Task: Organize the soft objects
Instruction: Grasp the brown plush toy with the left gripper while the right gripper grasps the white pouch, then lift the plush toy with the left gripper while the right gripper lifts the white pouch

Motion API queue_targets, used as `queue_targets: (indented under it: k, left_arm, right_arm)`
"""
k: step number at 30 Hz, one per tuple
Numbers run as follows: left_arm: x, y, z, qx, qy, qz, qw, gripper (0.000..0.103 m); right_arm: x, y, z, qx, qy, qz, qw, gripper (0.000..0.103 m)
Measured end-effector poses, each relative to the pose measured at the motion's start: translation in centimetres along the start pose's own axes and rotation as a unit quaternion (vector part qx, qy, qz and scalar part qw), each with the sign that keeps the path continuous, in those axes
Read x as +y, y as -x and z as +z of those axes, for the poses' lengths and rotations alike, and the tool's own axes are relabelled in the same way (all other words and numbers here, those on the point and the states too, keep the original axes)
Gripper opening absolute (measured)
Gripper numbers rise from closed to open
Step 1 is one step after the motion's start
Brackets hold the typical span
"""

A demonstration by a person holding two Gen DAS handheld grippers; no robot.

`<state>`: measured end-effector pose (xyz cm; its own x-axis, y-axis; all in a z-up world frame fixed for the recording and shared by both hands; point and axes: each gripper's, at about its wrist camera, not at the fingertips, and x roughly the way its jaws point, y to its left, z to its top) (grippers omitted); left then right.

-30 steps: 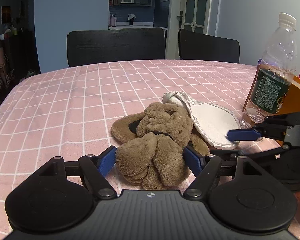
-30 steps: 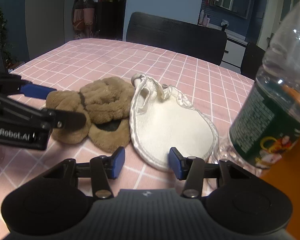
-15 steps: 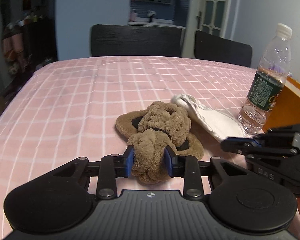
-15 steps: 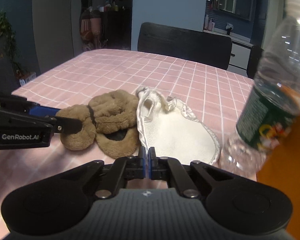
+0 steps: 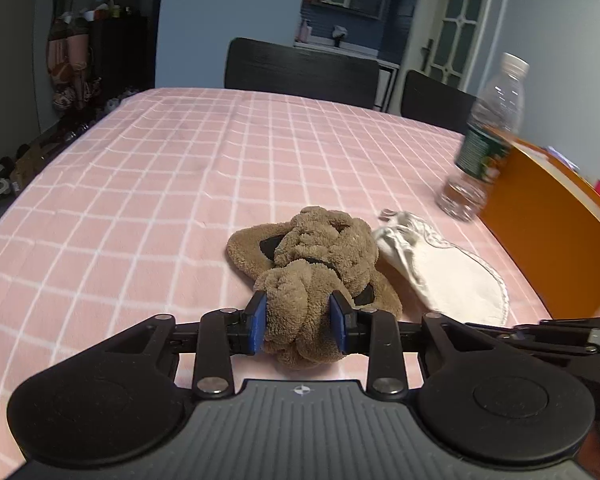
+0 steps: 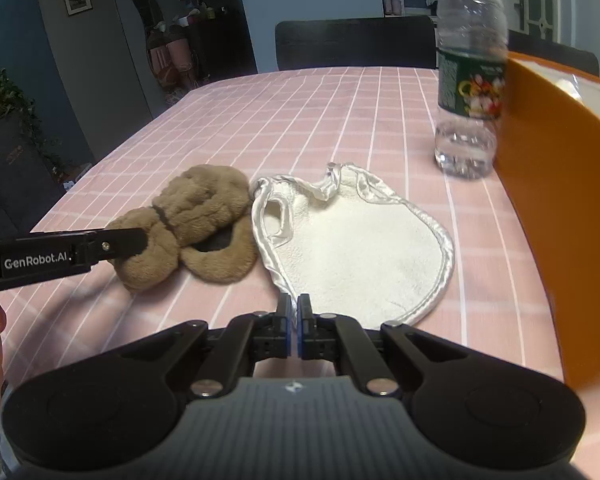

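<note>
A brown plush bundle [image 5: 316, 256] lies on the pink checked tablecloth [image 5: 148, 184]. My left gripper [image 5: 299, 322] is shut on its near lobe. The bundle also shows in the right wrist view [image 6: 196, 220], with the left gripper's finger pressed into its left side. A white satin-edged cloth [image 6: 352, 244] lies flat just right of the plush, also in the left wrist view [image 5: 444, 276]. My right gripper [image 6: 294, 326] is shut at the cloth's near edge; whether cloth is pinched between the pads is hidden.
A clear water bottle [image 6: 470, 68] with a green label stands at the right, against an orange bin [image 6: 560, 184]. Both also show in the left wrist view, the bottle [image 5: 486, 140] and the bin [image 5: 548, 232]. Black chairs [image 5: 300, 68] stand at the far edge.
Both grippers closed, the left on the plush's near lobe and the right at the cloth's near edge. Both cameras have since risen and pulled back a little.
</note>
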<state>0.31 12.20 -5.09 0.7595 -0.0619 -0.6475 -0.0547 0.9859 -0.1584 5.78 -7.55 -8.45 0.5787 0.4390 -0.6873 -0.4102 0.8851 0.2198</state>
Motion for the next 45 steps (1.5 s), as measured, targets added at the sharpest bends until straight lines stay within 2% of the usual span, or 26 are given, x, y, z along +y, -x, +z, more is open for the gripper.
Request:
queue_targets:
  k: [3,6,8,9,10,12,14,19,23,27,31,38,41,43,45]
  left_arm:
    - [-0.6,0.3,-0.5,0.005,-0.012,-0.006,0.9999,0.049]
    - [-0.9,0.9,-0.2,-0.014,-0.031,-0.001,0.9994,0.060]
    - [-0.9,1.5,0.3,-0.033,-0.046,-0.009,0.9983,0.075]
    - [-1.0,1.8,0.7,-0.038,-0.054,-0.015,0.9977,0.078]
    - [-1.1,1.7,1.2,-0.038,-0.060,-0.020,0.9973,0.080]
    - [-1.2,1.1,1.9,-0.032,-0.069,-0.024,0.9968,0.081]
    - [-1.5,-0.2,2.3,-0.015,-0.076,-0.025,0.9967,0.081]
    - [-1.9,-3.0,2.0,0.027,-0.071,-0.028,0.9967,0.081]
    - [-1.9,-3.9,1.4,0.043,-0.069,-0.025,0.9964,0.081]
    - [-2.0,-4.6,1.2,0.050,-0.071,-0.013,0.9961,0.079]
    - [-2.4,-5.0,0.9,0.054,-0.087,0.001,0.9948,0.074]
    - [-2.4,-5.2,1.0,0.058,-0.088,0.004,0.9945,0.072]
    - [-2.4,-5.2,0.9,0.057,-0.086,0.004,0.9947,0.072]
    - [-2.4,-5.2,0.9,0.055,-0.086,0.005,0.9948,0.072]
    - [-2.5,-5.2,0.8,0.055,-0.085,0.007,0.9949,0.072]
  right_arm:
    - [0.4,0.8,-1.3,0.003,-0.001,0.008,1.000,0.000]
    - [0.7,1.3,-1.9,-0.002,0.014,0.007,1.000,0.007]
    - [0.5,1.8,-1.7,-0.008,0.020,0.012,1.000,0.036]
    - [0.4,2.1,-1.6,-0.014,0.022,0.019,0.999,0.061]
    - [0.0,2.7,-1.3,-0.020,0.023,0.023,0.999,0.079]
    - [-0.6,3.0,-0.5,-0.036,0.032,0.019,0.999,0.093]
    - [-1.2,2.4,0.4,-0.035,0.055,0.011,0.998,0.100]
    - [-2.5,-0.6,1.6,-0.008,0.098,-0.012,0.995,0.100]
    - [-3.6,-3.0,1.9,0.025,0.092,0.009,0.995,0.101]
    - [-4.2,-3.5,2.3,0.018,0.079,0.025,0.996,0.101]
    - [-2.8,-4.2,2.0,0.019,0.126,0.004,0.992,0.101]
    - [-3.0,-4.0,1.7,0.011,0.119,0.007,0.993,0.097]
    - [-3.3,-4.0,1.9,0.010,0.122,0.012,0.992,0.084]
    - [-3.5,-3.7,1.9,0.004,0.118,0.006,0.993,0.059]
    - [-3.9,-3.4,2.1,-0.002,0.113,-0.006,0.994,0.046]
